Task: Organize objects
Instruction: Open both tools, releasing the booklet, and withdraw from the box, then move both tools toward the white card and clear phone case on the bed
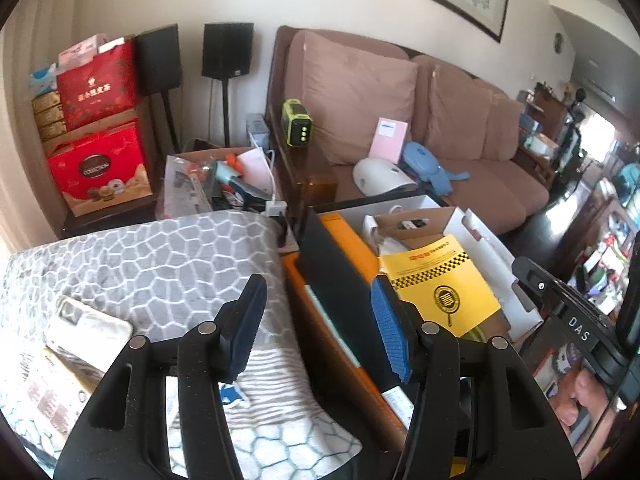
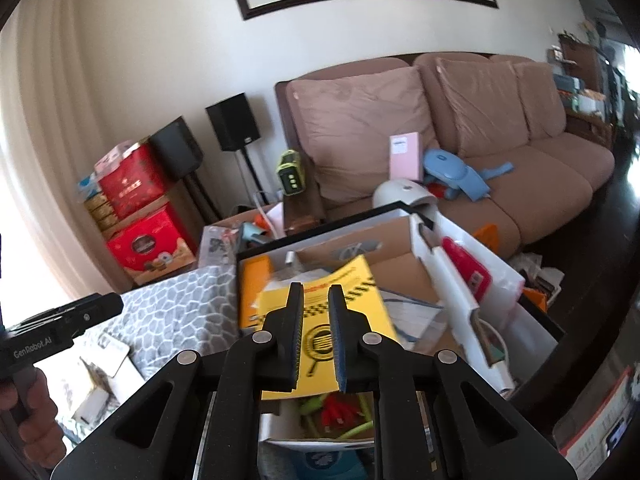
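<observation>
A black-rimmed box [image 1: 316, 240] stands beside a grey patterned blanket [image 1: 160, 264]. In it lie a yellow booklet [image 1: 440, 280], an orange book [image 1: 352, 240] and cardboard pieces. My left gripper [image 1: 318, 280] hovers open over the seam between blanket and box, with nothing between its fingers. My right gripper [image 2: 316, 294] hangs over the box [image 2: 312, 236], above the yellow booklet [image 2: 360, 292]. Its pads stand a narrow gap apart and hold nothing. A white phone [image 1: 86, 328] rests on the blanket at the left.
A brown sofa [image 1: 460, 128] behind the box carries a white dome [image 1: 380, 174], a blue item [image 1: 424, 160] and a pink box [image 1: 390, 140]. Red gift boxes [image 1: 100, 168], two black speakers [image 1: 228, 50] and an open carton of tools [image 1: 216, 176] stand at the back left.
</observation>
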Demonstrator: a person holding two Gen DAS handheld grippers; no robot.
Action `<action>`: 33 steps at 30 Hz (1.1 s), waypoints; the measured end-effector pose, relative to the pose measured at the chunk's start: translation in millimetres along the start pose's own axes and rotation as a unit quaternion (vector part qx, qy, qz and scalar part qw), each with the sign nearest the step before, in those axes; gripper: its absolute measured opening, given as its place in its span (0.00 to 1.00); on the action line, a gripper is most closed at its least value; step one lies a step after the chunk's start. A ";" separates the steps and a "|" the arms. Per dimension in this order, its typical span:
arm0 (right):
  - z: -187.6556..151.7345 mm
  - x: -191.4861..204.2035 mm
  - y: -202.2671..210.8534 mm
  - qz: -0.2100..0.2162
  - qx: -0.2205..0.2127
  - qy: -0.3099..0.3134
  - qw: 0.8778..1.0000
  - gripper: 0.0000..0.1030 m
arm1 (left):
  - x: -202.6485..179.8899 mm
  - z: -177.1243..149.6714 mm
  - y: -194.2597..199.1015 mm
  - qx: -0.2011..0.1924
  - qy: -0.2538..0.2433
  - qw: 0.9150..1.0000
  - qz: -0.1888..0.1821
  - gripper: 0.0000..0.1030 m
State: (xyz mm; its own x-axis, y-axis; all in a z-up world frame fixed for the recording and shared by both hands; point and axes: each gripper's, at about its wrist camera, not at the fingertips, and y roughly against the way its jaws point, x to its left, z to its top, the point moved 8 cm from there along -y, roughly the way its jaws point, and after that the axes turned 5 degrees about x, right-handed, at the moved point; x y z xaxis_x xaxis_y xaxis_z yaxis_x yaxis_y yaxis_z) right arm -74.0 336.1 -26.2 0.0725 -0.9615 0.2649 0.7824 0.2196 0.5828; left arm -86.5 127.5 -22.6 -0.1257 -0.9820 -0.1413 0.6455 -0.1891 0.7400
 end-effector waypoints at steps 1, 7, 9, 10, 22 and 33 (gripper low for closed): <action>0.1 3.3 -0.1 0.001 0.000 0.002 1.000 0.12 | 4.0 -1.2 3.4 -0.002 0.000 1.000 0.002 0.50; -0.6 23.5 2.9 0.016 0.001 0.018 1.000 0.12 | 30.6 -12.9 18.2 -0.010 0.005 1.000 0.013 0.51; -0.5 28.0 5.1 0.023 0.001 0.019 1.000 0.13 | 41.0 -17.0 22.8 -0.011 0.010 1.000 0.015 0.51; -0.4 29.7 6.4 0.024 0.000 0.019 1.000 0.14 | 47.3 -19.3 25.8 -0.011 0.013 1.000 0.017 0.51; -15.9 73.4 -8.7 0.056 0.022 0.059 0.996 0.27 | 159.4 -44.7 69.9 -0.051 0.063 0.993 0.083 0.69; -123.8 198.8 -74.4 0.141 0.116 0.247 0.952 0.69 | 222.9 -91.3 60.8 -0.024 0.107 0.991 0.077 0.79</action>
State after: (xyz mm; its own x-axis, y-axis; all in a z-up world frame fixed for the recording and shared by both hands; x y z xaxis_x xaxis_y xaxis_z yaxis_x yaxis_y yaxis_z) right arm -41.3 108.1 -112.0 0.5865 -0.8065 0.0750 0.5349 0.4552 0.7118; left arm -6.5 -103.1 -69.0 0.1357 -0.9762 -0.1694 0.6804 -0.0325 0.7321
